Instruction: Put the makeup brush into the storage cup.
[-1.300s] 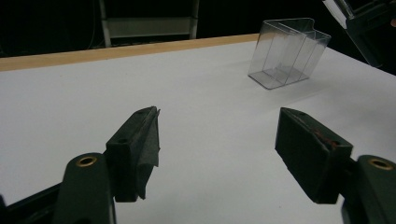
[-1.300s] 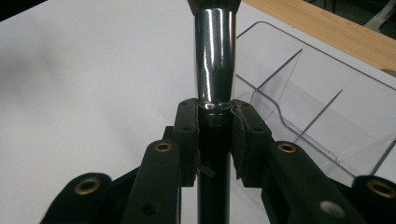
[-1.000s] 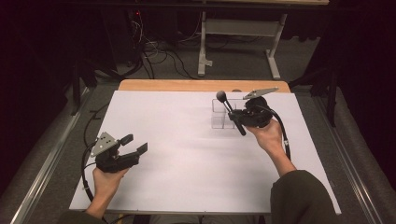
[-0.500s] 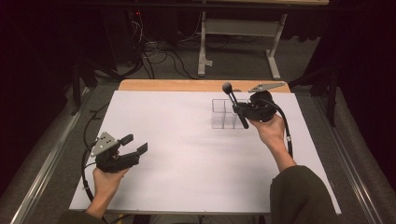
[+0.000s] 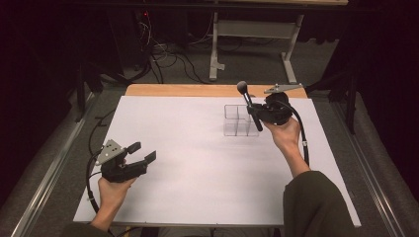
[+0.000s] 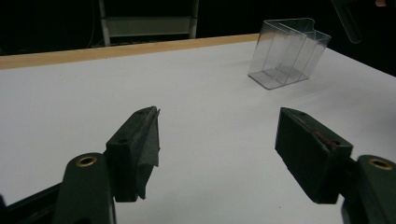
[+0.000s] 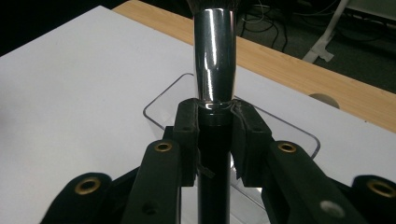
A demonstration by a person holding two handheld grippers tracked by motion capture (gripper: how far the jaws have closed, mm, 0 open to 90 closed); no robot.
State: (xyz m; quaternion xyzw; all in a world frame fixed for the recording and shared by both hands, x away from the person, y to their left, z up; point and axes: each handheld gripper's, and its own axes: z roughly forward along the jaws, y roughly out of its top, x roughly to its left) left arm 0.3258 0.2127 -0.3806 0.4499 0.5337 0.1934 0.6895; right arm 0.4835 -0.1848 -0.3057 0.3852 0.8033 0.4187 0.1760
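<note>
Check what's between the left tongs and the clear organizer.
Nothing: bare white table between the left tongs and the clear organizer, seen in the high view and the left gripper view.

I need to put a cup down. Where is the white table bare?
Bare: the wide middle of the white table, between the open left gripper and the clear plastic divided organizer. Crowded: the far right, where the right gripper holds the black makeup brush.

brush [image 7: 214, 60] bristles cut off by top edge, handle's lower end hidden behind right tool [image 7: 215, 135]
</note>
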